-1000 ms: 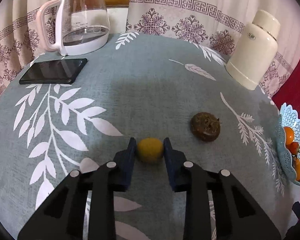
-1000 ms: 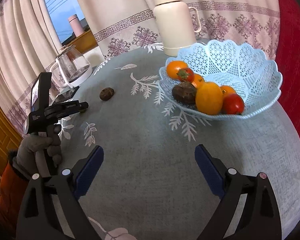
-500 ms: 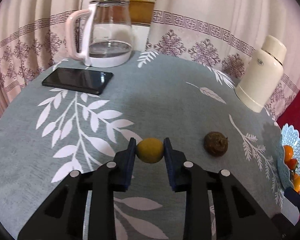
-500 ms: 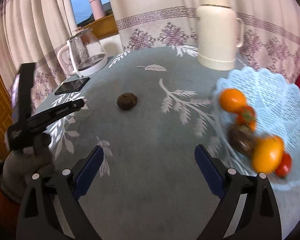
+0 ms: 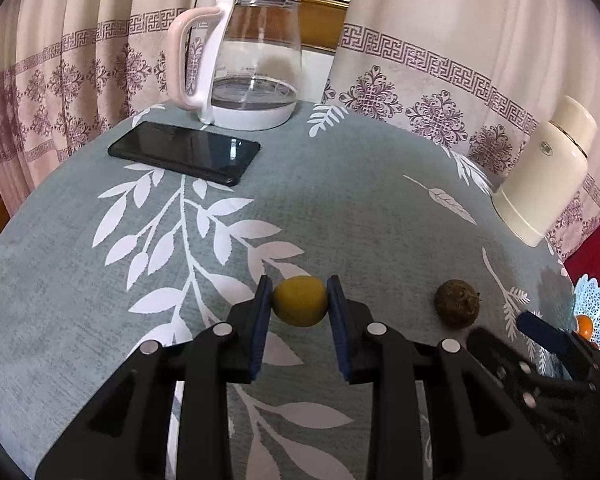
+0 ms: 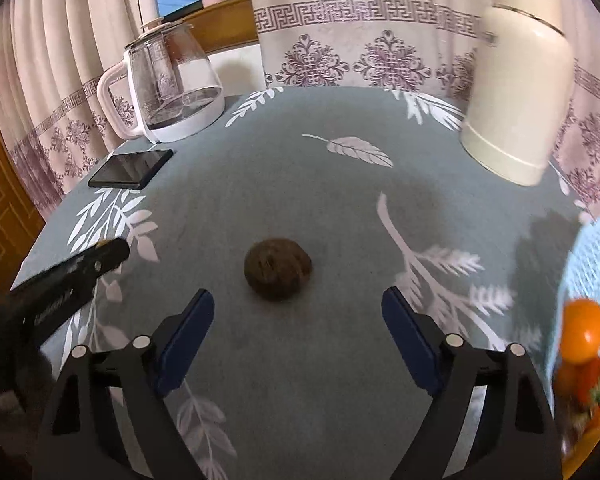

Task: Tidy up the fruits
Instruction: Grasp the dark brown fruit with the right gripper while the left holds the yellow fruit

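Left gripper (image 5: 299, 308) clamping yellow fruit (image 5: 299, 301) (brown fruit (image 5: 457, 308) nearby)

No readable text is showing in either view. A small dark emblem is sitting on the upper body of the cream thermos (image 5: 548, 176), too small to make out. Faint grey printing is showing on the glass of the kettle (image 5: 256, 60), and pale lettering is running along the side of the left gripper (image 6: 66, 280) in the right wrist view; both are too blurred to read.
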Demonstrator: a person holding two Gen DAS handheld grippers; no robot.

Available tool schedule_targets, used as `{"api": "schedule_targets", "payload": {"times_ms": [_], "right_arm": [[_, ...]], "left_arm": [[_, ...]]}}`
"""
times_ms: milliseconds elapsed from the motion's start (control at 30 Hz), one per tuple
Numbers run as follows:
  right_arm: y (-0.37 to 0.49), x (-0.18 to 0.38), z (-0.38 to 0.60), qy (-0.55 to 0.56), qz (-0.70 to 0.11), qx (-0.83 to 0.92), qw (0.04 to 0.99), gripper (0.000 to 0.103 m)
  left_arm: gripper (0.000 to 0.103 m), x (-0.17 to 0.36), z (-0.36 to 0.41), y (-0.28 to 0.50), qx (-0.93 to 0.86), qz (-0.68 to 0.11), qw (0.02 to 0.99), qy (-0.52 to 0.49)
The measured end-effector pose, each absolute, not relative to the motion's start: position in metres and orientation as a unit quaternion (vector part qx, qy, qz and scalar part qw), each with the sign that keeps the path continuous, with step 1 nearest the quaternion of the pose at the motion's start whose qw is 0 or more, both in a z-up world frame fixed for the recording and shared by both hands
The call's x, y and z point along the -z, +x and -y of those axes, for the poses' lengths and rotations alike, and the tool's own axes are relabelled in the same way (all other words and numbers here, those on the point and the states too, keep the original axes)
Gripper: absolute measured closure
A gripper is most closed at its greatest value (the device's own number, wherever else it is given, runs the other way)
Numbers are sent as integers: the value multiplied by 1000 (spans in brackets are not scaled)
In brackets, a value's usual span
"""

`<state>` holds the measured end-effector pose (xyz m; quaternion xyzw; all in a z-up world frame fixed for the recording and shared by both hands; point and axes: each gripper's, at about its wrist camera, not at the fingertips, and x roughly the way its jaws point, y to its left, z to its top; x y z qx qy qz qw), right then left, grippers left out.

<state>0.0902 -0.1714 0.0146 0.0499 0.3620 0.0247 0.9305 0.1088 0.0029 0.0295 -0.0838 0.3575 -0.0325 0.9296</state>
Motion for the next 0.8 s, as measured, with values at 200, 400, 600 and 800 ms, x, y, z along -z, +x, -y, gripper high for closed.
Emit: {"api": "schedule_targets", "payload": {"times_ms": [200, 400, 600, 800], "right_arm": [[112, -9, 161, 41, -372, -33, 927, 25], [124, -5, 157, 40, -379, -32, 924, 36], [129, -2, 157, 33, -387, -20, 921, 50], [124, -3, 151, 17, -384, -21, 923, 59]], "left_arm": [[74, -29, -6, 110, 32, -359, 928, -92], [74, -28, -7, 111, 32, -361, 927, -96], [74, -28, -7, 110, 34, -363, 926, -97], [74, -27, -6, 110, 36, -363, 926, -96]]}}
